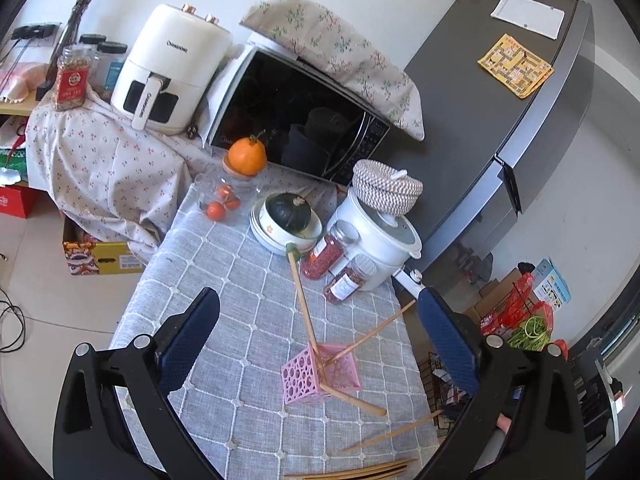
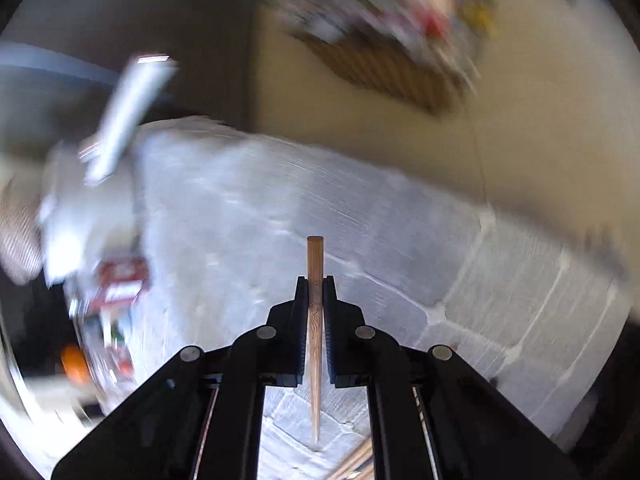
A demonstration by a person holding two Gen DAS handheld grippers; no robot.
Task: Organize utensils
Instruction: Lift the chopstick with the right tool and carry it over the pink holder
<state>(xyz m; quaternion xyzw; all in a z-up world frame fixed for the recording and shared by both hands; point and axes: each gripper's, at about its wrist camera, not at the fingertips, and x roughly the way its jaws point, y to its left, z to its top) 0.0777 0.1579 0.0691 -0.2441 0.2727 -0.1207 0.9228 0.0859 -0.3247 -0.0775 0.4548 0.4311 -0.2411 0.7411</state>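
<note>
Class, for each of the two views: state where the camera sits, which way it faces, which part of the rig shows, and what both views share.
Left wrist: on the left gripper, facing forward and down the table at the pink holder; its open jaws show.
Right wrist: on the right gripper, tilted steeply down at the blurred tablecloth; its jaws are shut on one chopstick.
Shared: the grey checked tablecloth and loose chopsticks.
</note>
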